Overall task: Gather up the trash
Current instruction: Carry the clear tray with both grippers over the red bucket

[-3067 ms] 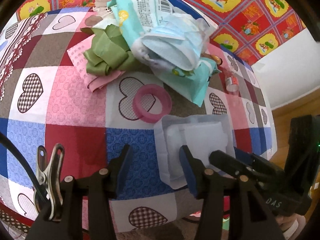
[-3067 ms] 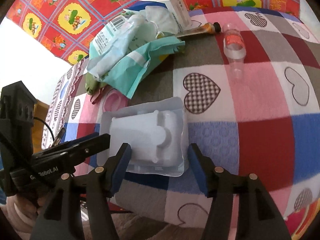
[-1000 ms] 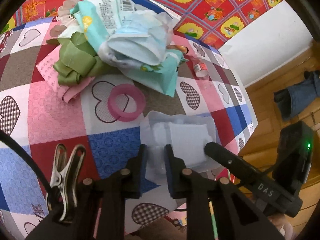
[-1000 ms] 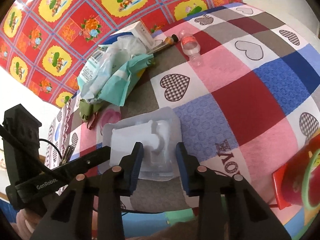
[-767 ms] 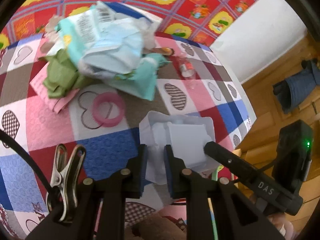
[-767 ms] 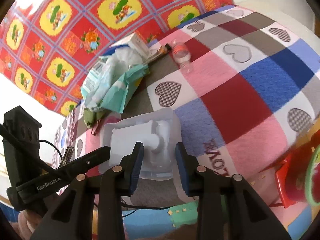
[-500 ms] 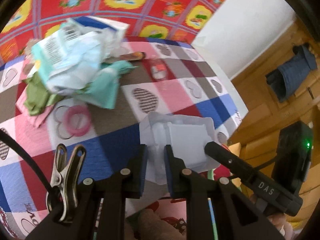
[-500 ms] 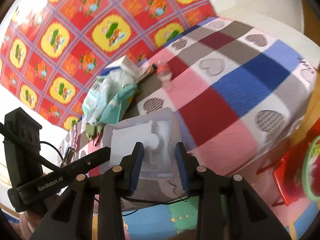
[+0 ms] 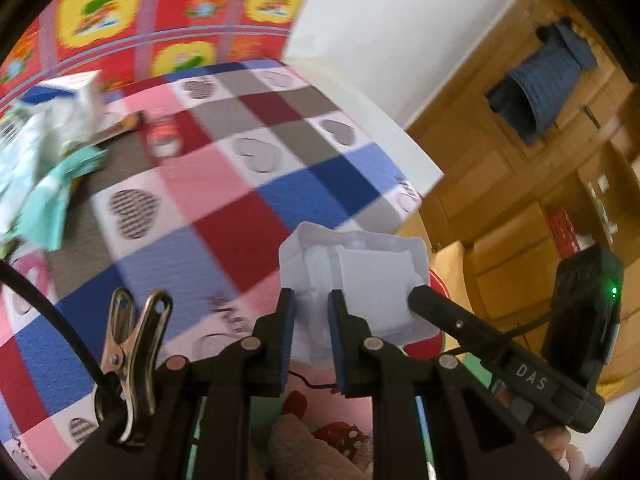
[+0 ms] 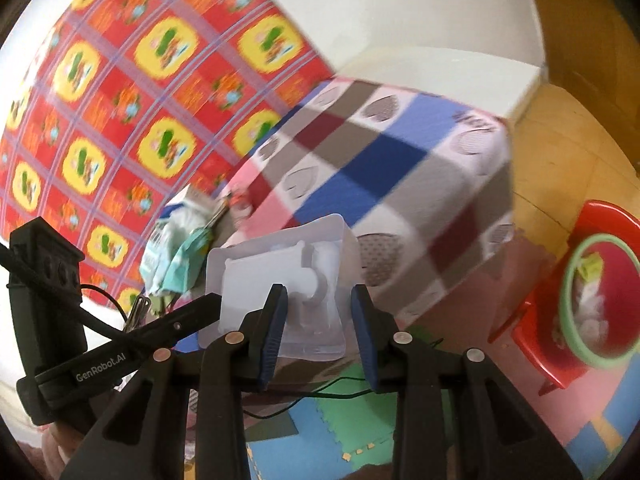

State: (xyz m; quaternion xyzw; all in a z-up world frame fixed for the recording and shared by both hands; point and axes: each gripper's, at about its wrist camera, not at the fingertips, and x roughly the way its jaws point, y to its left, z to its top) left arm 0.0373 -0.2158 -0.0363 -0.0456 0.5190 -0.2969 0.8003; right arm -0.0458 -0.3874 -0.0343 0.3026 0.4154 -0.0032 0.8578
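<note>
A clear plastic blister tray (image 9: 372, 280) hangs in the air past the corner of the table, held from two sides. My left gripper (image 9: 312, 308) is shut on its near left edge. My right gripper (image 10: 318, 320) is shut across the moulded middle of the tray (image 10: 276, 276), and one of its fingers (image 9: 440, 312) shows against the tray's right side in the left wrist view. A red bin with a green rim (image 10: 596, 300) stands on the floor to the right, with some trash inside. More trash lies in a pile (image 9: 36, 160) at the far left of the table.
The table wears a patchwork heart cloth (image 9: 248, 184); a small bottle (image 9: 162, 140) and a pink tape ring (image 9: 28, 276) lie on it. Coloured foam mats (image 10: 320, 412) cover the floor below. Wooden cabinets (image 9: 520, 168) stand to the right.
Both grippers, which closed on the tray earlier, have lifted it off the table and swung it right, beyond the table's edge. The red bin has come into fuller view.
</note>
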